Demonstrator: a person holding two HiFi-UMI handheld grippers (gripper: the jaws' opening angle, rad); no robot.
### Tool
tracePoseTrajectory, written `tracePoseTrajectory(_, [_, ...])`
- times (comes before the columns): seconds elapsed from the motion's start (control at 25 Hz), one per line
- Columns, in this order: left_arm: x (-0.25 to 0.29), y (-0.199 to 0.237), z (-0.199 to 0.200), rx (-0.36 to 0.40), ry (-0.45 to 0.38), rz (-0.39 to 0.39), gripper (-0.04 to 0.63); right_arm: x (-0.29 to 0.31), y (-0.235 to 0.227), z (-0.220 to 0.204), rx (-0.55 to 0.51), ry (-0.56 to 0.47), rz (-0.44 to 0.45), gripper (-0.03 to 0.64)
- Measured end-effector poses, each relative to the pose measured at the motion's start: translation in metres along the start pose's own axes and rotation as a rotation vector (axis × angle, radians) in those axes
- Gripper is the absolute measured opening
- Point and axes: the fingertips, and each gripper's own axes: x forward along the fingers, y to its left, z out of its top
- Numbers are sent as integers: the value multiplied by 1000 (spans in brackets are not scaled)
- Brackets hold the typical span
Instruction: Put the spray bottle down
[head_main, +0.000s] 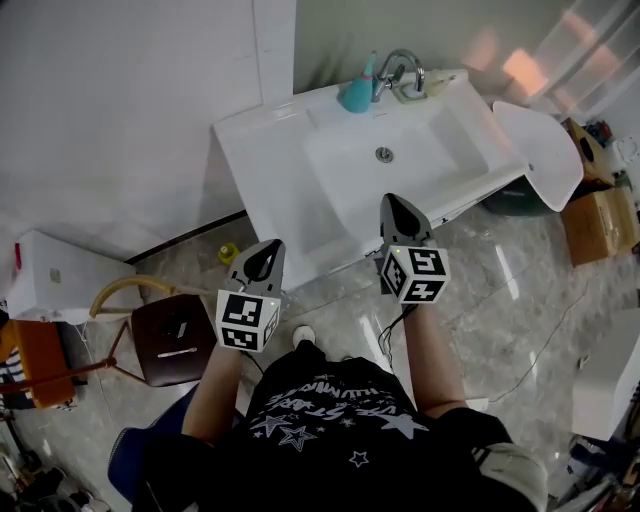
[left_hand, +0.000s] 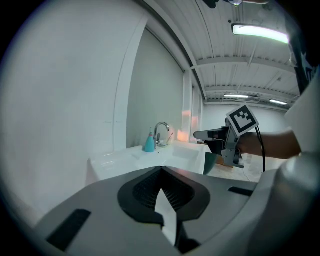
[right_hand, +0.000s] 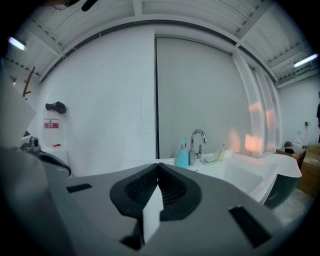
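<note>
The teal spray bottle (head_main: 358, 92) stands upright on the back rim of the white sink (head_main: 270, 150), just left of the faucet (head_main: 400, 68). It also shows far ahead in the left gripper view as the teal bottle (left_hand: 149, 142) and in the right gripper view as the same bottle (right_hand: 182, 155). My left gripper (head_main: 265, 258) hangs over the floor in front of the sink's near edge, shut with nothing in it (left_hand: 161, 170). My right gripper (head_main: 400, 210) reaches over the sink's near rim, shut and empty as well (right_hand: 158, 167). Both are well short of the bottle.
A dark brown stool (head_main: 170, 340) stands at my left, with a white box (head_main: 50, 280) beyond it. A small yellow object (head_main: 229, 253) lies on the floor under the sink's corner. A white curved lid (head_main: 545, 150) and a cardboard box (head_main: 600, 225) are to the right.
</note>
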Motion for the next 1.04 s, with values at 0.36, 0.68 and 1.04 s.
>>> tracePoseTrajectory(0.36, [-27, -54, -8, 6, 16, 1, 15, -64, 5, -25, -25, 53, 72, 11])
tracePoseTrajectory(0.68, [-75, -128, -12, 36, -11, 32, 15, -159, -12, -41, -5, 36, 81, 11])
tracePoseTrajectory(1.04, [-131, -213, -34, 43, -26, 51, 15, -259, -21, -58, -16, 19, 110, 11])
